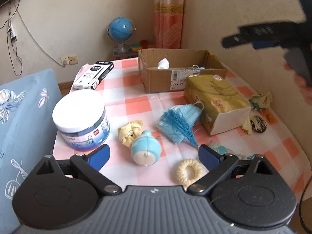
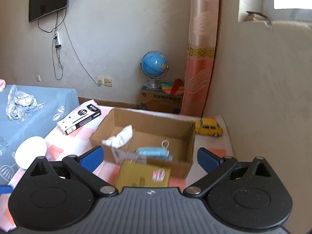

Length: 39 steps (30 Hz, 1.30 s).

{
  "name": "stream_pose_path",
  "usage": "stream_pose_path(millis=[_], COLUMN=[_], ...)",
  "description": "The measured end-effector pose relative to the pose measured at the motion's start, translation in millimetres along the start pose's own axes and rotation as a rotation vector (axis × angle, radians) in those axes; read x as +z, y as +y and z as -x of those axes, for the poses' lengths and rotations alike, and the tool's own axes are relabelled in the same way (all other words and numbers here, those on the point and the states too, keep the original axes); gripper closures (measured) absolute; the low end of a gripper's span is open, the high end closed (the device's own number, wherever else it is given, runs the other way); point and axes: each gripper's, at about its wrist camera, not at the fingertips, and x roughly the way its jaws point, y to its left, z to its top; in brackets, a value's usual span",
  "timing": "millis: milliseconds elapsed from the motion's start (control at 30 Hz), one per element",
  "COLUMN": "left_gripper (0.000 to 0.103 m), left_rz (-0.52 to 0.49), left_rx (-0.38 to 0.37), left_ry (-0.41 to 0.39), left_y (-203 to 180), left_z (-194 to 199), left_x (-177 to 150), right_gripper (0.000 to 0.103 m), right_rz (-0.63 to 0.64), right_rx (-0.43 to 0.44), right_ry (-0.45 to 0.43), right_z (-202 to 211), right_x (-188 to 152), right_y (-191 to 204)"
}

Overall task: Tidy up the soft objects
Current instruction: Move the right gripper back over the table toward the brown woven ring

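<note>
A cardboard box [image 1: 156, 78] stands at the back of the checked table; it holds a white tissue [image 2: 119, 137] and a blue mask [image 2: 154, 152]. In front lie a stack of blue masks [image 1: 181, 121], a gold tissue pack [image 1: 216, 101], a cream cloth wad [image 1: 129, 131], a cream ring [image 1: 189, 170] and a yellow rag with a dark ball [image 1: 257, 117]. My left gripper [image 1: 154, 156] is open and empty, low over a blue-white round toy [image 1: 145, 152]. My right gripper [image 2: 150, 156] is open and empty, above the gold pack [image 2: 142, 175] near the box [image 2: 187, 161].
A white-lidded tub [image 1: 81, 117] and a black-white carton [image 1: 93, 75] stand at the table's left. A yellow toy car [image 2: 208, 129] sits behind the box by the wall. A blue bed [image 1: 21, 126] borders the left. A globe [image 1: 120, 31] stands in the corner.
</note>
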Motion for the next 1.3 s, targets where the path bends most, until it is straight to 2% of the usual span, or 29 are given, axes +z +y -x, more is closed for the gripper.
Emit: stream_pose_path(millis=[433, 633, 867, 1100, 1233, 1300], left_gripper=[0.006, 0.006, 0.006, 0.007, 0.009, 0.014], left_rz=[-0.042, -0.061, -0.103, -0.139, -0.181, -0.196], left_rx=[-0.054, -0.064, -0.119, -0.167, -0.189, -0.191], left_ry=[0.02, 0.018, 0.038, 0.069, 0.069, 0.066], left_y=[-6.1, -10.6, -20.0, -28.8, -36.2, -39.6], left_z=[-1.5, -4.2, -14.4, -26.3, -30.1, -31.7], left_x=[-13.1, -17.0, -20.4, -28.7, -32.4, -33.3], right_gripper=[0.0, 0.0, 0.0, 0.0, 0.0, 0.0], right_rz=[-0.038, -0.058, -0.102, -0.127, -0.142, -0.138], right_rx=[0.034, 0.006, -0.047, -0.095, -0.117, -0.122], right_ry=[0.107, 0.15, 0.193, 0.201, 0.214, 0.215], right_z=[27.5, 31.4, 27.9, 25.3, 22.7, 22.3], right_x=[-95.5, -126.4, -150.3, -165.3, -173.2, -176.9], right_y=[14.5, 13.8, -3.0, -18.0, -26.9, -28.1])
